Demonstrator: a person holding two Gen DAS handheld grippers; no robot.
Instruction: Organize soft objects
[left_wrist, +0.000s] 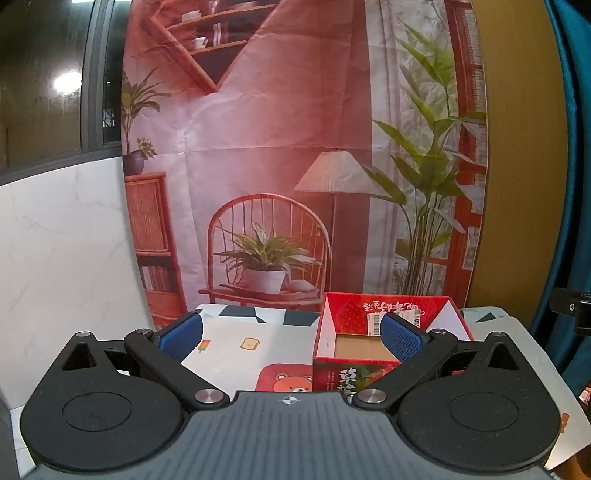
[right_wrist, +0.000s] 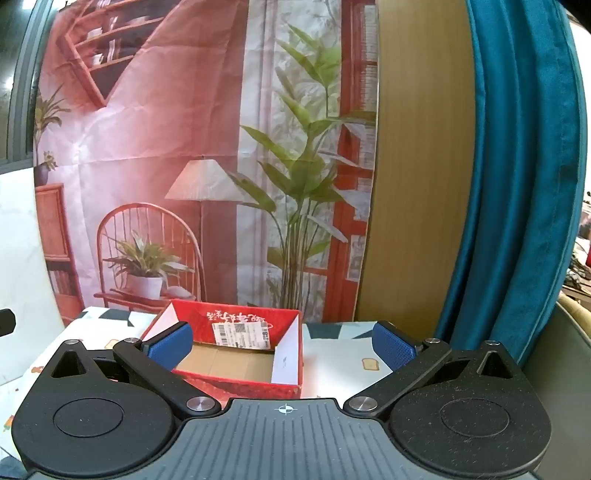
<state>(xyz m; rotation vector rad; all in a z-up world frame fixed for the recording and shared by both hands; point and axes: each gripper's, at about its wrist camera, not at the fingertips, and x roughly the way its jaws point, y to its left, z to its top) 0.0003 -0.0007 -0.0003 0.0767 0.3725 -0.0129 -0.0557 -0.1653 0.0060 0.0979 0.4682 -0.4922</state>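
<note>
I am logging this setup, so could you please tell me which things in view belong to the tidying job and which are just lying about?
For the job:
- red box, open, nothing visible inside
- left tongs, open
- right tongs, open
No soft objects are in view.

Just there:
- patterned tablecloth
- printed backdrop
- teal curtain

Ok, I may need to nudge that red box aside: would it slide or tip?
The red box looks like thin cardboard with an open top and nothing visible inside, so probably light. It sits low and wide on the patterned tablecloth, so likely slides rather than tips. Its walls may flex.
</note>
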